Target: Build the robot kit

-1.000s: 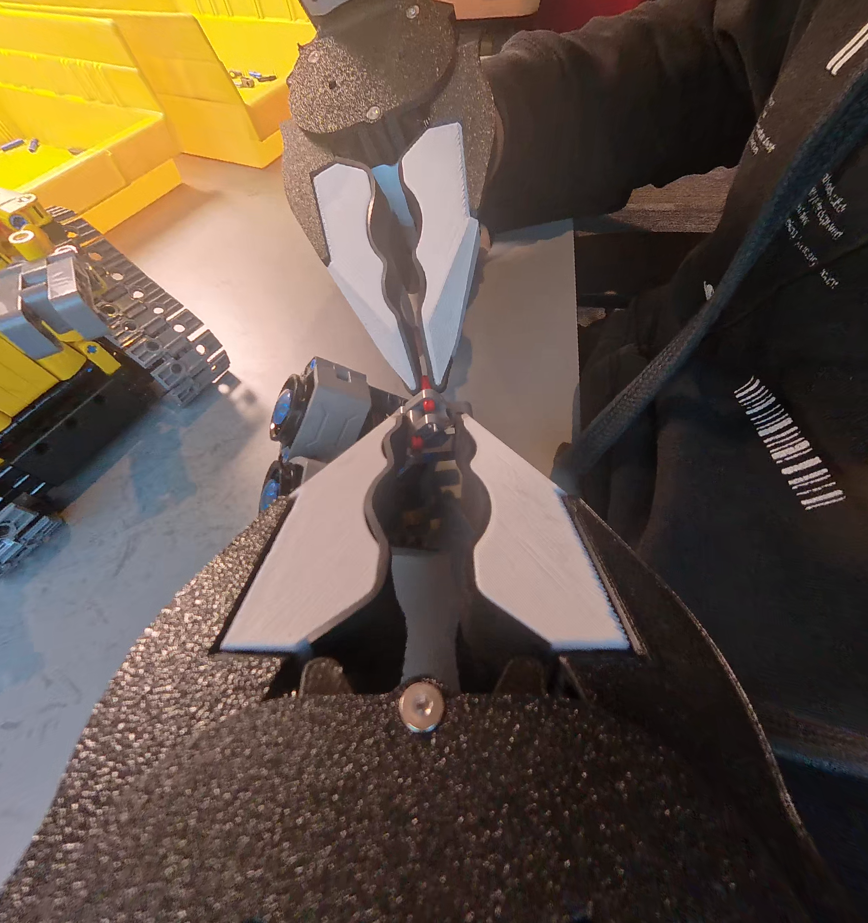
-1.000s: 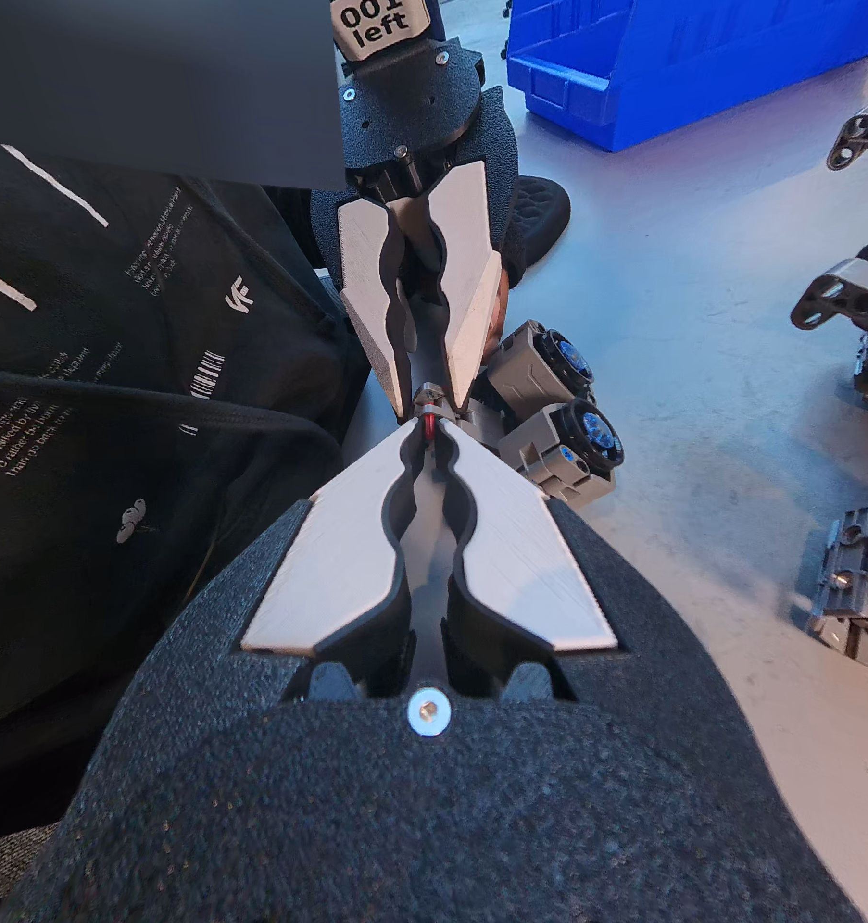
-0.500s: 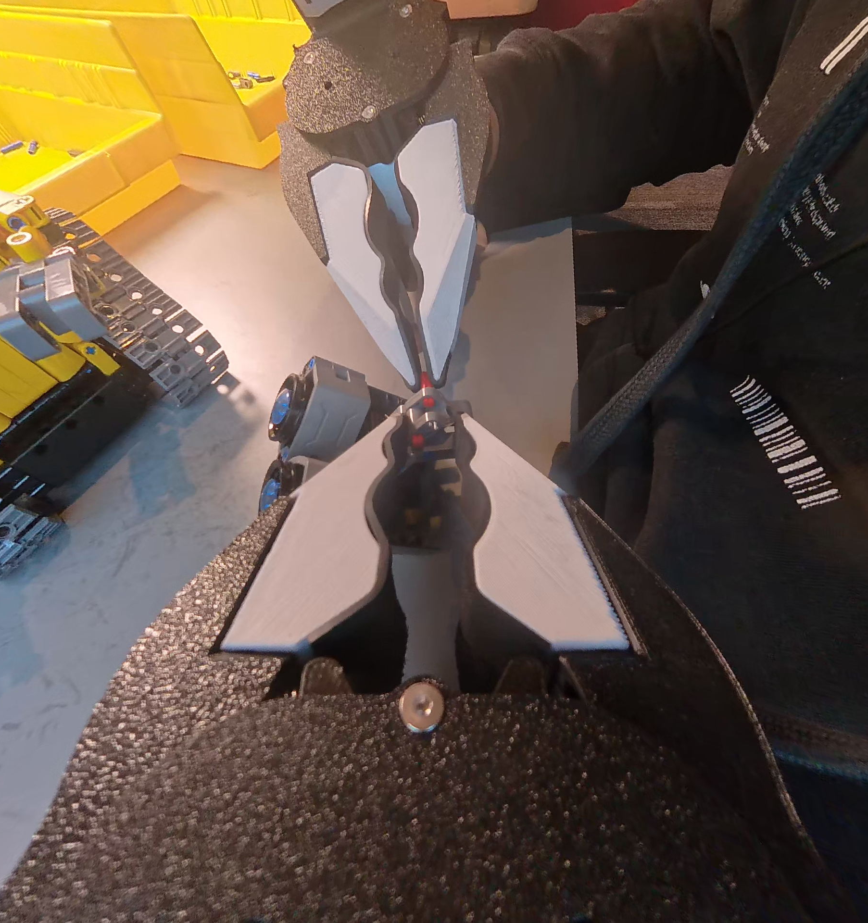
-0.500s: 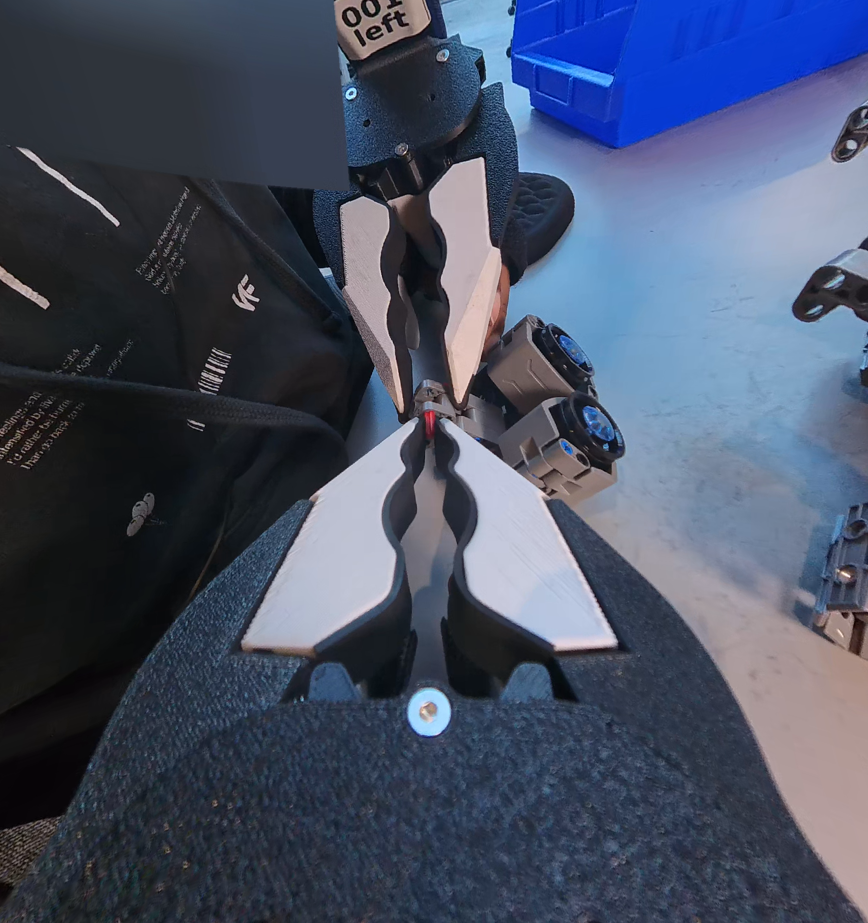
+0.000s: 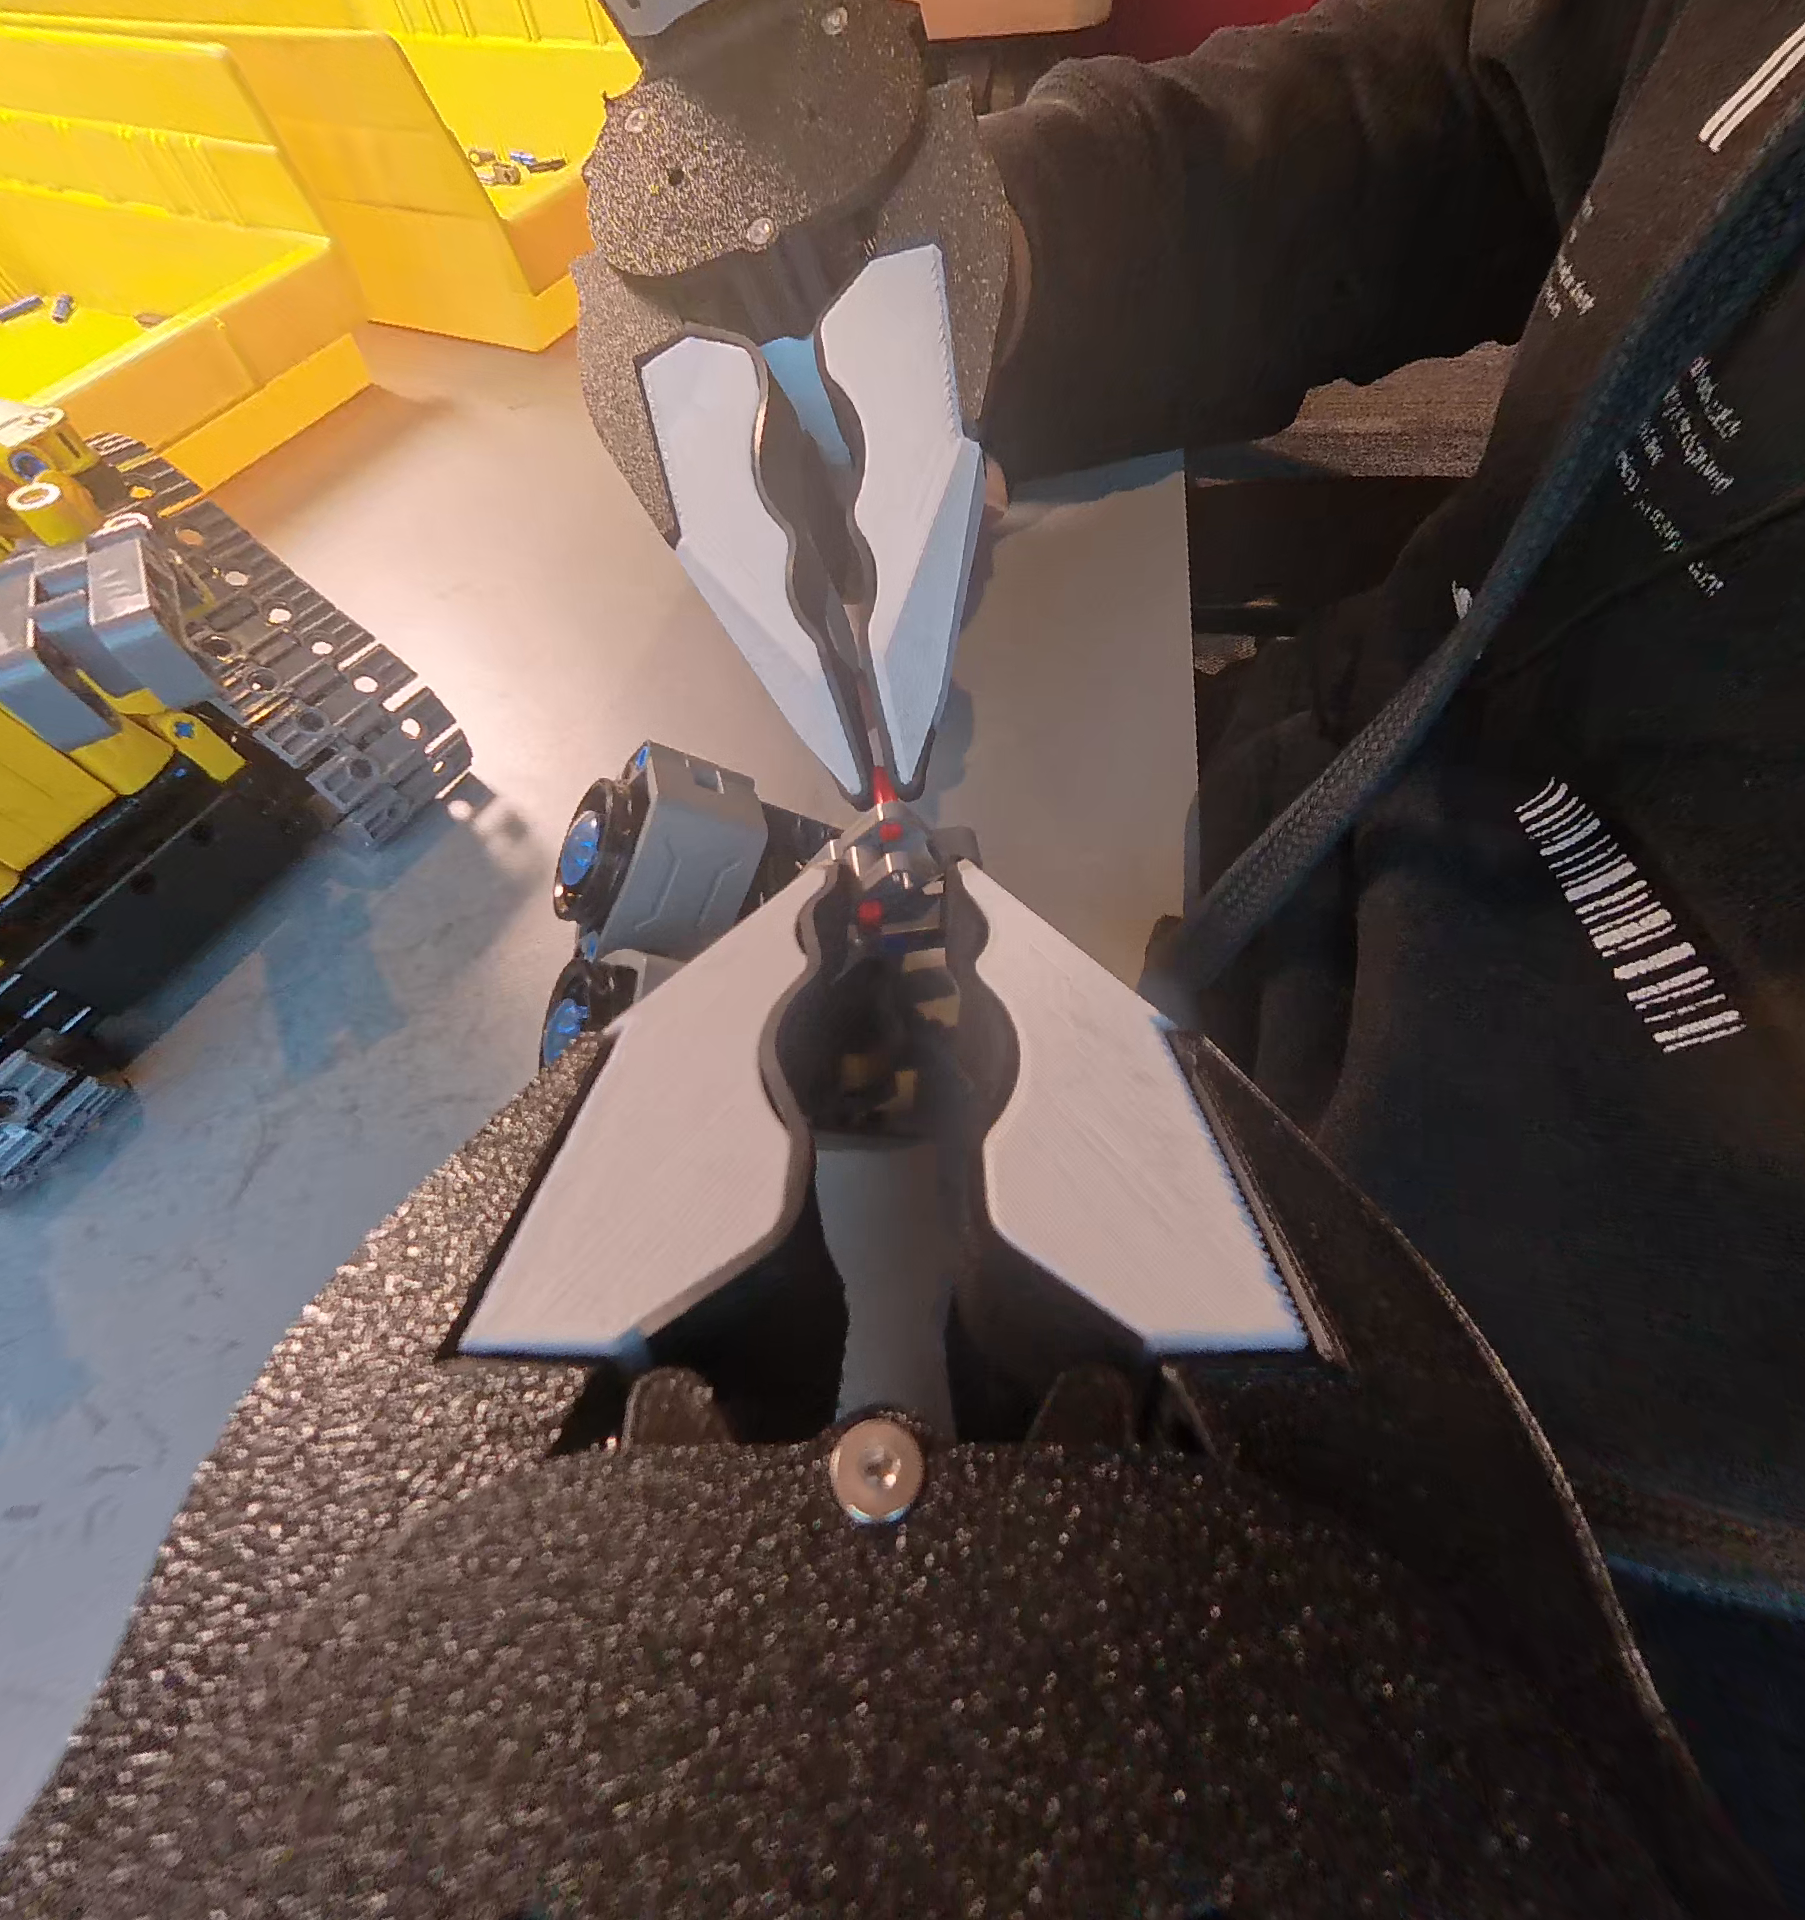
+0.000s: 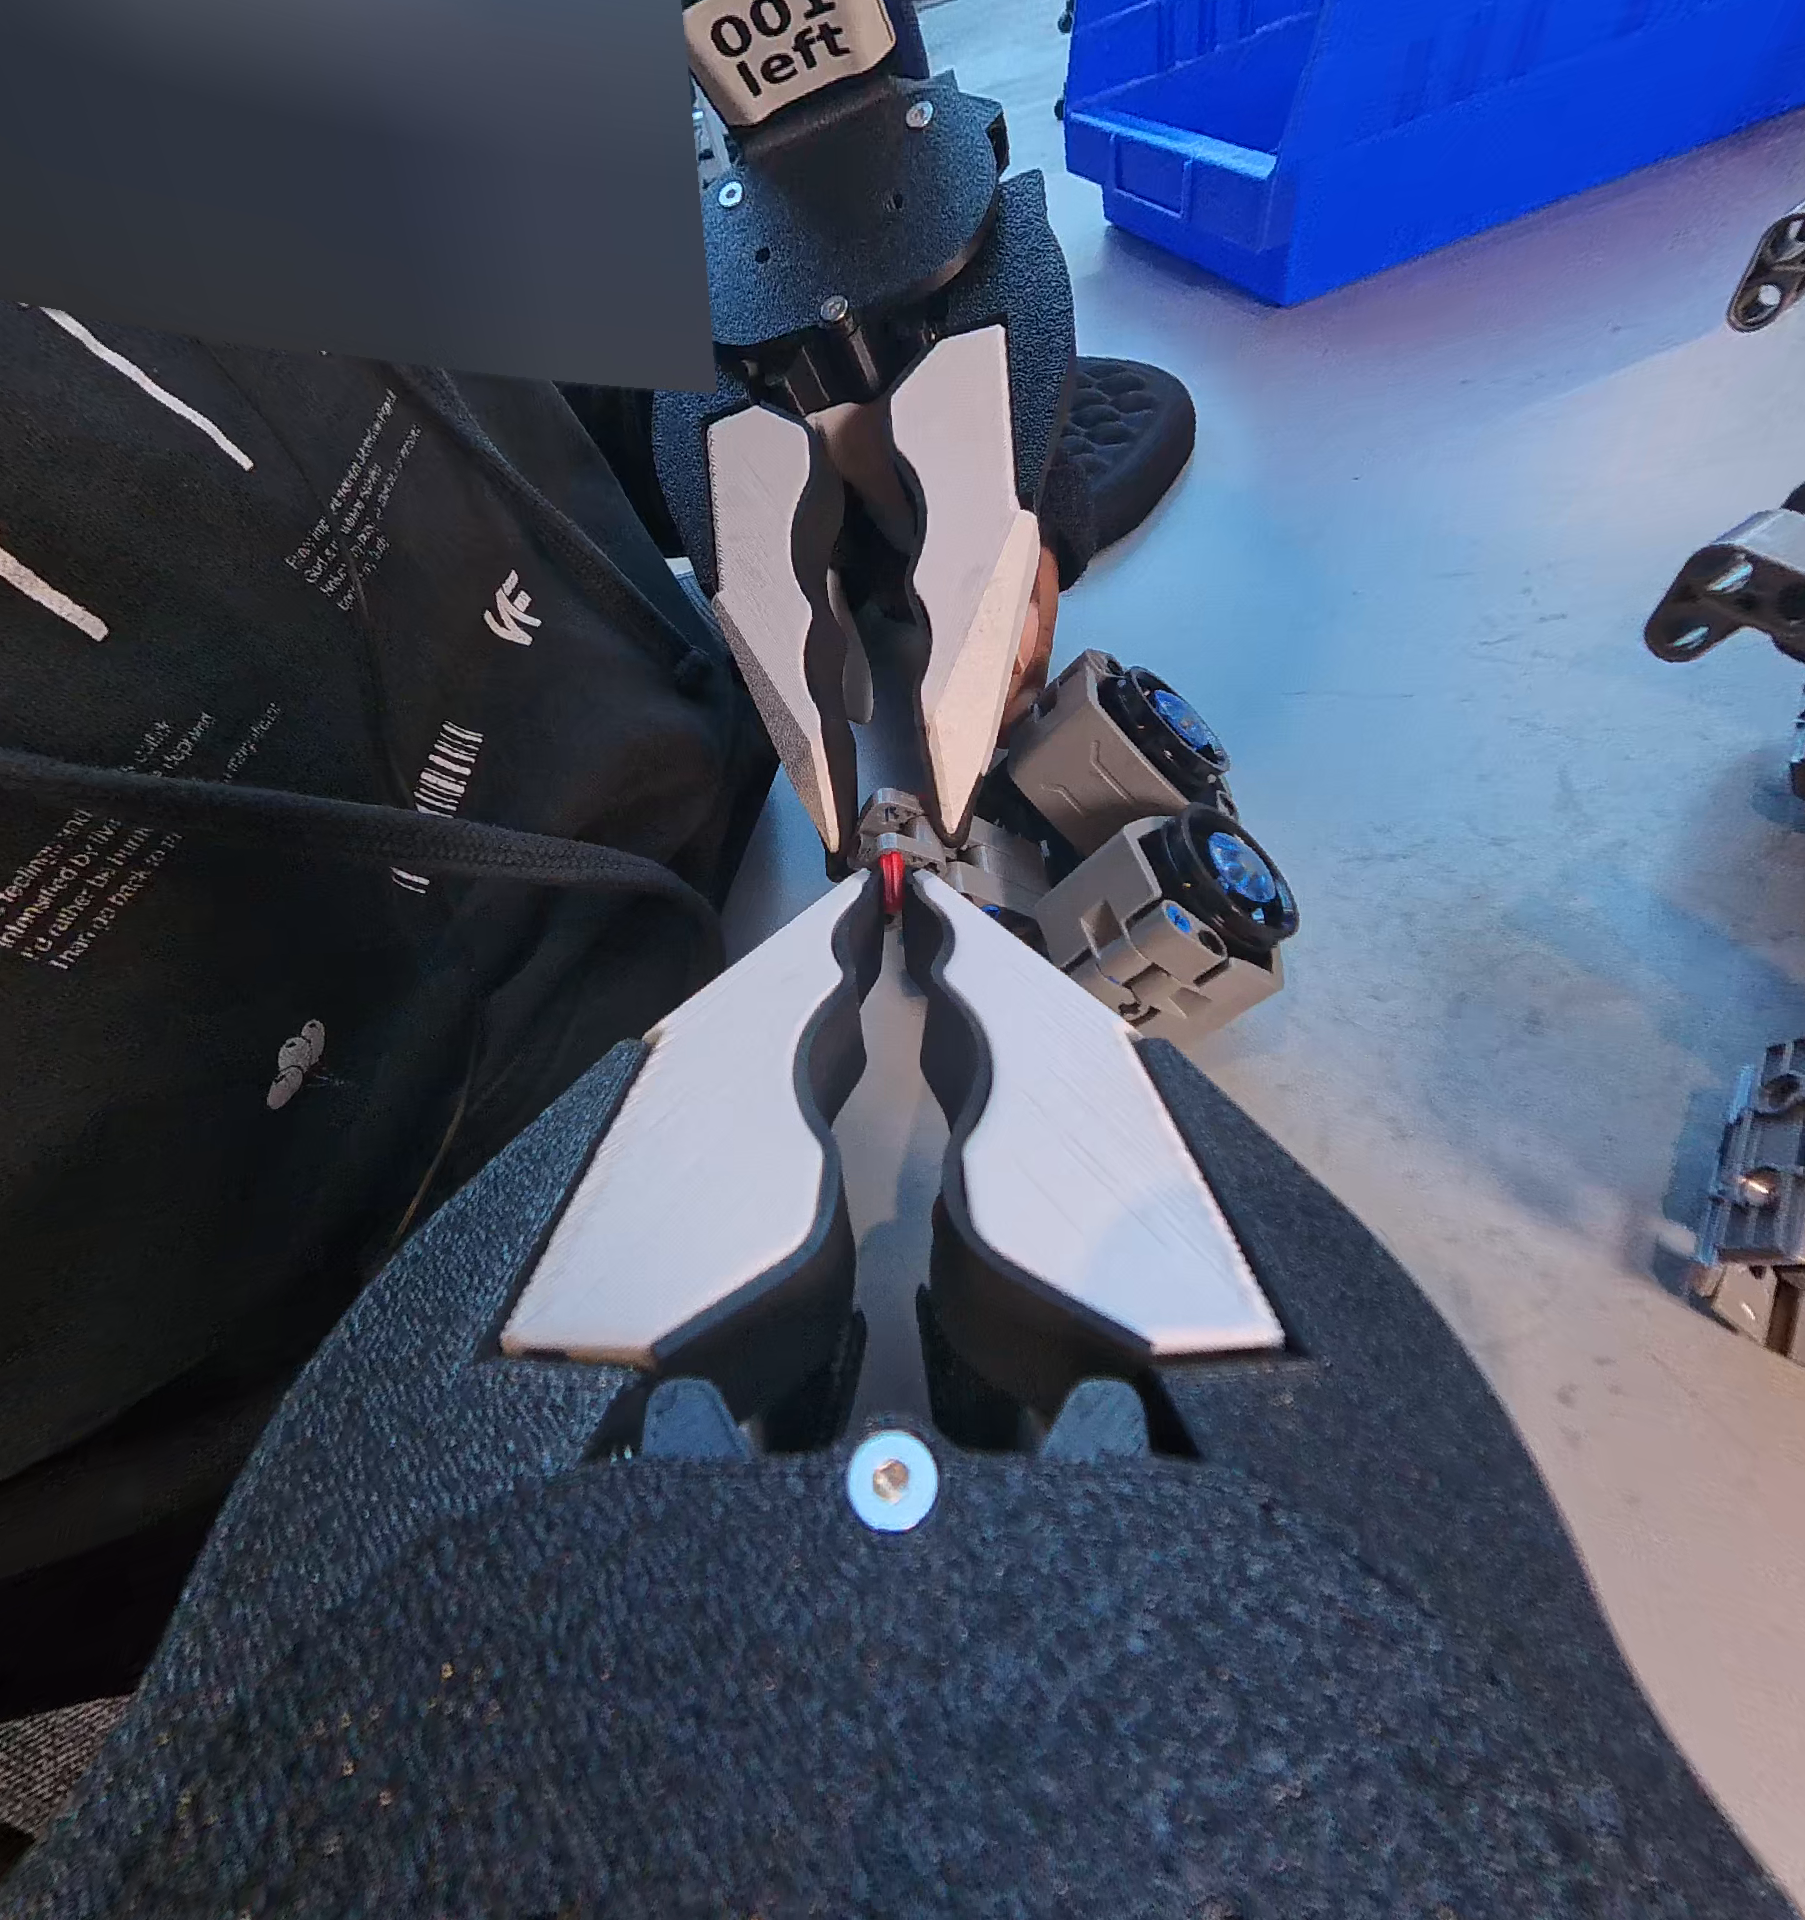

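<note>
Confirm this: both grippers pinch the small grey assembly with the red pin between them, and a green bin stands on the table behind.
Wrong on the colour. The bin is blue, as the right wrist view shows. The rest holds: the left gripper and right gripper both pinch the small grey assembly with its red pin.

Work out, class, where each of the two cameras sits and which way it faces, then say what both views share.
Left wrist view: sits on the left gripper, looking along its fingers at the right gripper, yellow bins behind; a dark sleeve shows.
Right wrist view: sits on the right gripper, facing the left gripper and a blue bin.
Shared: both grippers, tip to tip on a small grey-and-red brick assembly, with two grey motors alongside.
</note>
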A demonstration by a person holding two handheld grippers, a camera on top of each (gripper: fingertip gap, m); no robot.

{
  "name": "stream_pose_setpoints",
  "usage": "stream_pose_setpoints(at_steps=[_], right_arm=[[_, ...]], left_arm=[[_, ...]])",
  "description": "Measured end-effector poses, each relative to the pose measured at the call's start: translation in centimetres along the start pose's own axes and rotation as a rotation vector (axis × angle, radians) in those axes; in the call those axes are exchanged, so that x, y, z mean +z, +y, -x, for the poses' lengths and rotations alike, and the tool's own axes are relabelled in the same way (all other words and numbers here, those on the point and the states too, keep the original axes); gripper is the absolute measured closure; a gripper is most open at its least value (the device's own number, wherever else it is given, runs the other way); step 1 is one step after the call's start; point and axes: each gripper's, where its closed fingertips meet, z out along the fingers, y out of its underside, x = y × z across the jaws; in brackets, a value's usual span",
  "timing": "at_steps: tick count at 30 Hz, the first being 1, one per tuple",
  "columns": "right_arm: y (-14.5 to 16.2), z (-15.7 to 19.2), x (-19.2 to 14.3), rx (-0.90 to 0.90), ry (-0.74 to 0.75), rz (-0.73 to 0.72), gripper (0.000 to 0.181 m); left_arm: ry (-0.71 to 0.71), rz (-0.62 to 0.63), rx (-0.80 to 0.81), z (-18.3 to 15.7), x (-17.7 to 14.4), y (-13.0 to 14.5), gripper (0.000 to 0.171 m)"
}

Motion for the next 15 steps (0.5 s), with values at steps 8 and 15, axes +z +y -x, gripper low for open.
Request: stream_pose_setpoints(at_steps=[8, 15], right_arm=[[0.15, -0.04, -0.20, 0.004, 0.002, 0.003, 0.179], [-0.02, -0.03, -0.24, -0.002, 0.007, -0.007, 0.178]], left_arm=[[-0.002, 0.006, 0.003, 0.03, -0.07, 0.15, 0.158], [-0.018, 0.003, 0.030, -0.06, -0.16, -0.01, 0.157]])
